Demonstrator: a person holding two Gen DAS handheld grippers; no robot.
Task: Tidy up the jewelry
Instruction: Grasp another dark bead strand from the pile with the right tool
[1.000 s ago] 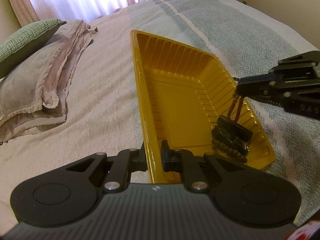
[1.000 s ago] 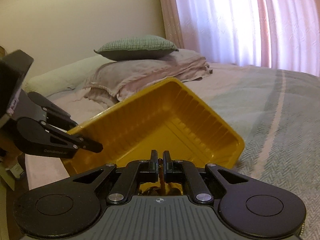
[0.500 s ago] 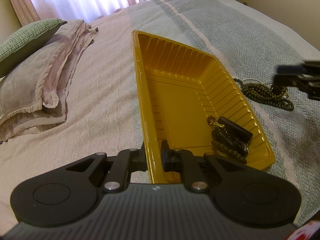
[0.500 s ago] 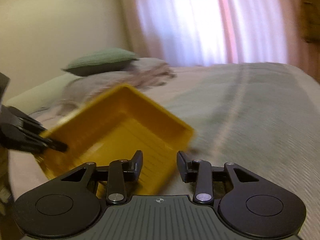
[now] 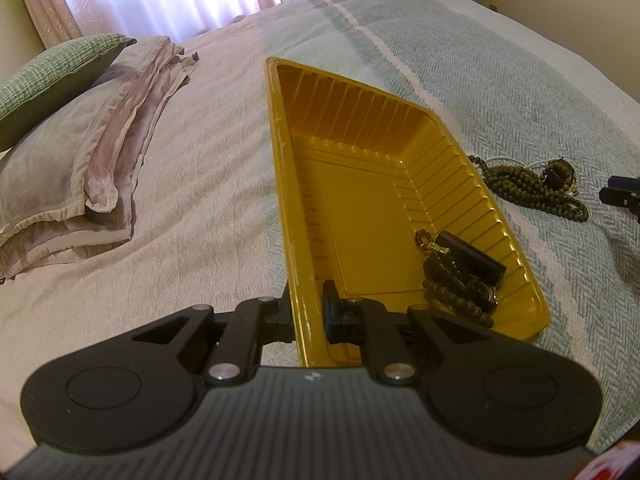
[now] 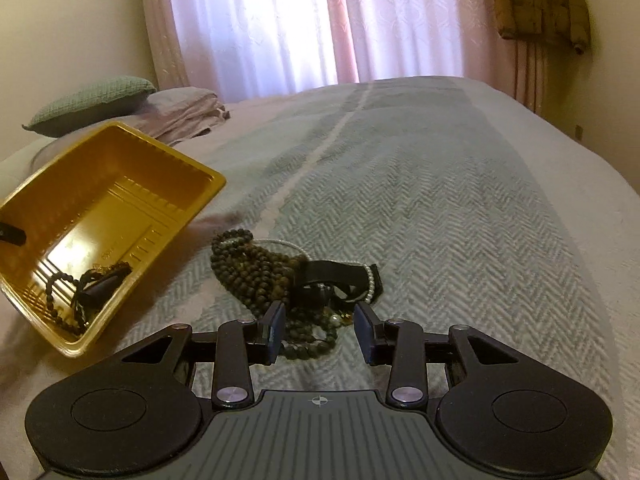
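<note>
Backlighting from the curtained window [image 6: 320, 28] far ahead of the gripper, blowing out to white-pink. Glaring off the yellow tray [image 6: 72, 248] floor, left of the right gripper. Dimming toward nearby foreground; soft shadows under the pillows [image 5: 72, 152]. Bending strongly at fisheye edges, vignetting black in corners. Staying mostly sharp centrally.
</note>
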